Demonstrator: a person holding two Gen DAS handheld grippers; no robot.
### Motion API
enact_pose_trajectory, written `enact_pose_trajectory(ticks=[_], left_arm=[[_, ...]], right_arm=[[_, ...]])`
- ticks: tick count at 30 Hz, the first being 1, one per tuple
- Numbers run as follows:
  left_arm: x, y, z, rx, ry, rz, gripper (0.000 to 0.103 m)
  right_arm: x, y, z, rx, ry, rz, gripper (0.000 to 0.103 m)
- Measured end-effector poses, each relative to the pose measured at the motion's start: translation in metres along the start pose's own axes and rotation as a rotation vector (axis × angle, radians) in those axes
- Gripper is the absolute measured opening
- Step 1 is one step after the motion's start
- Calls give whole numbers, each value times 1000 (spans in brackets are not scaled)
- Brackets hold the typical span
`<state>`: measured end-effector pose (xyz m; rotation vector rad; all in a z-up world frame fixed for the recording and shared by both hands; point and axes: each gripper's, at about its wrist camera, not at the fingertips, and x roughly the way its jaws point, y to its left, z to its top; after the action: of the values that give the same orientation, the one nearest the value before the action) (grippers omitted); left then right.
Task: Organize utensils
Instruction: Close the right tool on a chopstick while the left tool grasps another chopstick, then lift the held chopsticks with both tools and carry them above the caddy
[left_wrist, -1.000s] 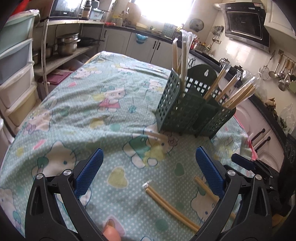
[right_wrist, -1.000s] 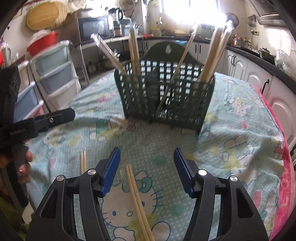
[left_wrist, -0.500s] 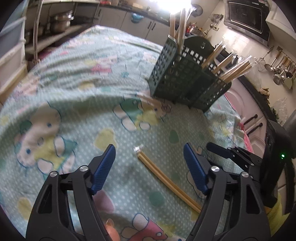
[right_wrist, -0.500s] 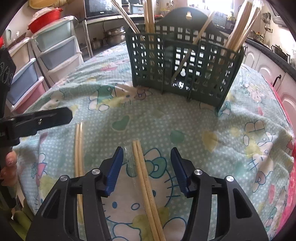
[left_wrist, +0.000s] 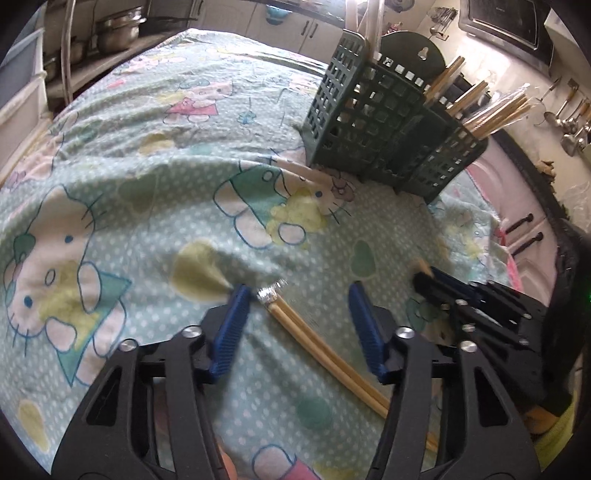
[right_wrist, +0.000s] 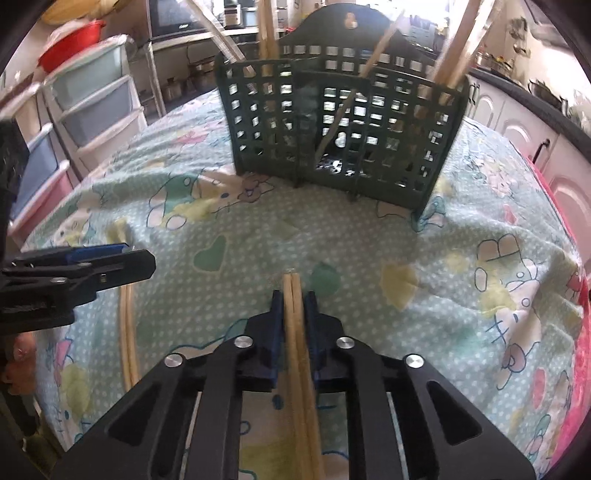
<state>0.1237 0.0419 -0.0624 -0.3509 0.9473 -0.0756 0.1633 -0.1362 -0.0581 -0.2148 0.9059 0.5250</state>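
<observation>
Caddy (right_wrist: 340, 122) at twelve o'clock holds several chopsticks; right gripper (right_wrist: 293, 310) pinches one pair (right_wrist: 293, 295), left gripper (left_wrist: 299, 314) spread over another (left_wrist: 317, 343).

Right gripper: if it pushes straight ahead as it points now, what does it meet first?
Likely the green utensil basket, dead ahead of the right gripper. Only bare tablecloth lies between, though depth is uncertain. Its fingers are shut on a chopstick pair.

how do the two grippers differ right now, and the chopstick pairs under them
The right gripper is shut on a chopstick pair; the left gripper is open, its blue pads apart. The right's pair runs straight between its pads; the left's chopstick pair lies loose on the tablecloth, slanting across the gap. Both pairs are pale wood, and both grippers face the green holder.
</observation>
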Motion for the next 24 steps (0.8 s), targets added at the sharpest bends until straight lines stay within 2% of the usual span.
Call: enact_pose_trajectory(ticks=[1, 3, 6, 8, 15, 24], left_arm=[[1, 0, 1, 7, -8, 14, 36], [3, 3, 3, 10, -21, 43, 19], [3, 11, 8, -11, -18, 31, 9], [0, 13, 11, -26, -12, -8, 4], [-24, -7, 23, 14, -64, -101, 3], [-74, -51, 54, 118, -198, -200, 0]], right_arm=[[-1, -3, 0, 15, -4, 5, 11], [-5, -9, 2, 43, -18, 18, 11], [-15, -16, 7, 78, -56, 41, 11], [-23, -17, 11, 88, -81, 48, 11], [-63, -23, 29, 111, -205, 64, 11], [-107, -37, 46, 147, -334, 71, 11]])
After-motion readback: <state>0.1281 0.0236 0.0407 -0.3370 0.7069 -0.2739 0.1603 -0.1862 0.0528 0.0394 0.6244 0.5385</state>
